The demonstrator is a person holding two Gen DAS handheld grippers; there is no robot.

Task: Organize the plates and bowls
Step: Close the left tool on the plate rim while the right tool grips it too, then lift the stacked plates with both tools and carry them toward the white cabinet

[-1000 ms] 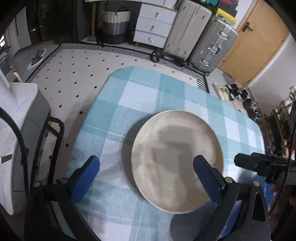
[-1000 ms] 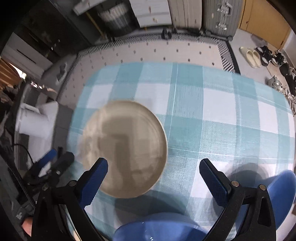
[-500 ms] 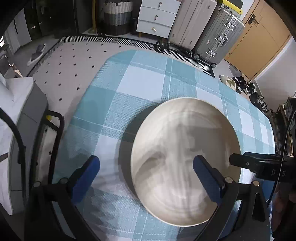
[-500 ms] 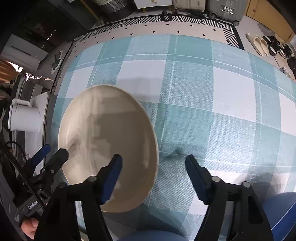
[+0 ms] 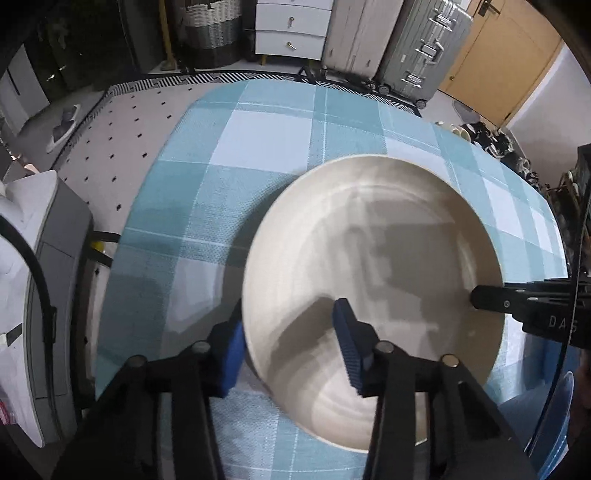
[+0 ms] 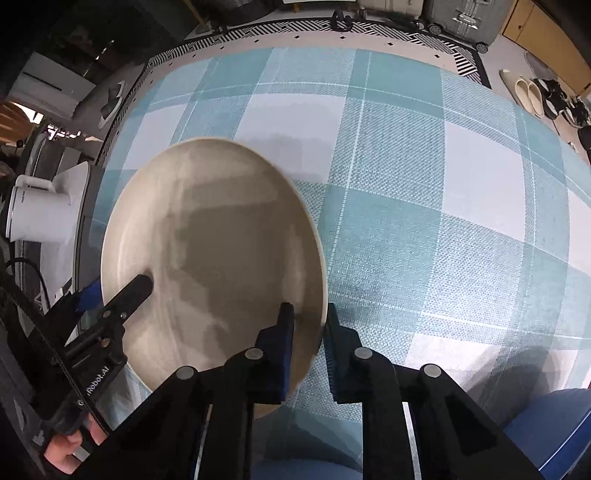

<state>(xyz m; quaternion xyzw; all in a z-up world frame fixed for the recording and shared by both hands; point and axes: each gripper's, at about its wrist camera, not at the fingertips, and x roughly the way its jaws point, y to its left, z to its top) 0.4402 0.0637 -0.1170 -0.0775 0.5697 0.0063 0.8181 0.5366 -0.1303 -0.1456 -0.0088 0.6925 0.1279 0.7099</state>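
A large beige plate lies on the blue-and-white checked tablecloth. My left gripper straddles its near-left rim, one blue finger outside and one on the plate's inner face, jaws partly closed. My right gripper is shut on the plate's right rim, one finger on each side. In the right wrist view the left gripper reaches onto the plate's left edge. In the left wrist view the right gripper touches the plate's right edge.
Blue dishes sit at the table's near edge, one low right in the right wrist view and one low right in the left wrist view. A white kettle stands left of the table. Suitcases and drawers stand beyond.
Both grippers have moved in on the plate and closed from wide open. The right now pinches the right rim. The left has narrowed around the left rim.
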